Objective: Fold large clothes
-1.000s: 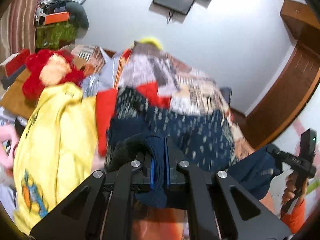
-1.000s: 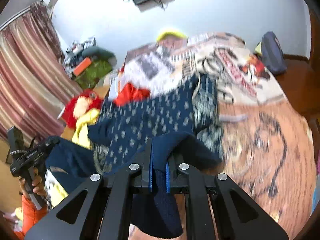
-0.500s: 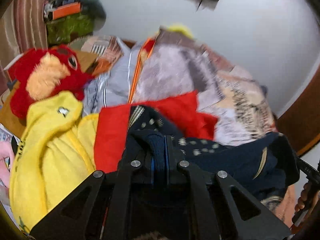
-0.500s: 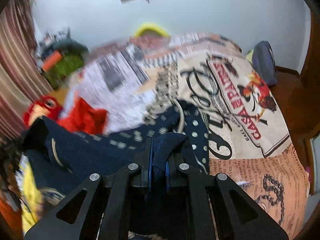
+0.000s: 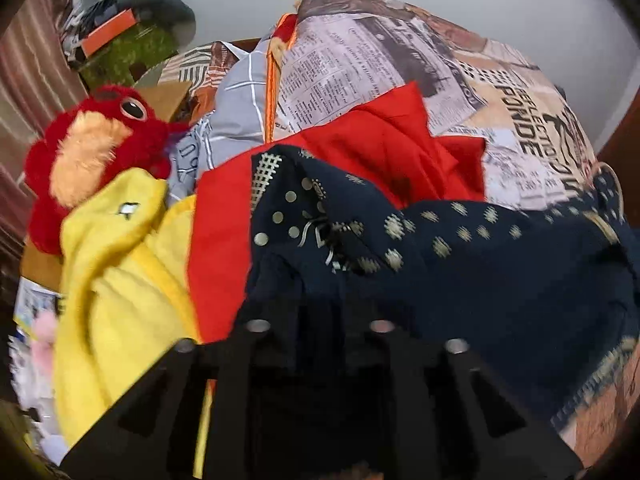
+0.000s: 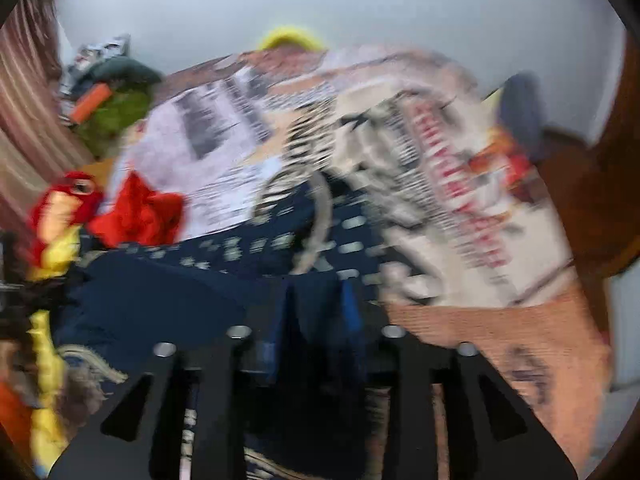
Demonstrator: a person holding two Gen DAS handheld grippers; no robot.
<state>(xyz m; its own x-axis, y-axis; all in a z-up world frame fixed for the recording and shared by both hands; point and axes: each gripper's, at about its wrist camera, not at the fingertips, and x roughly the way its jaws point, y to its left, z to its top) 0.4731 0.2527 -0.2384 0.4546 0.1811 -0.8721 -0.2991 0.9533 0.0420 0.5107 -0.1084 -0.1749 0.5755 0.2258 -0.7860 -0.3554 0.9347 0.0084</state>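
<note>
Both tongs are opening with dark cloth between the arms. In the left tongs (image 5: pixel 320 312) the navy dress (image 5: pixel 460 264) sits dark against dark, so whether the pads have let go cannot be told there; in the right tongs (image 6: pixel 316 320) a fold of the dress (image 6: pixel 160 300) hangs between the blue pads, which seem to stand clear of it. The dress lies just ahead of both, bunched on the bed (image 6: pixel 500 340). The likely slip: released unevenly, the fold may slump back, or cling to one pad and be dragged askew as the hand pulls away. Ahead-left of the left tongs, a red cloth (image 5: pixel 380 148) and a yellow one (image 5: pixel 116 276) touch the dress and could get caught in the next fold. The left view shows this sharply, plus a plush toy (image 5: pixel 96 152) beyond; the blurred right view alone shows the bare bedspread to the right.
</note>
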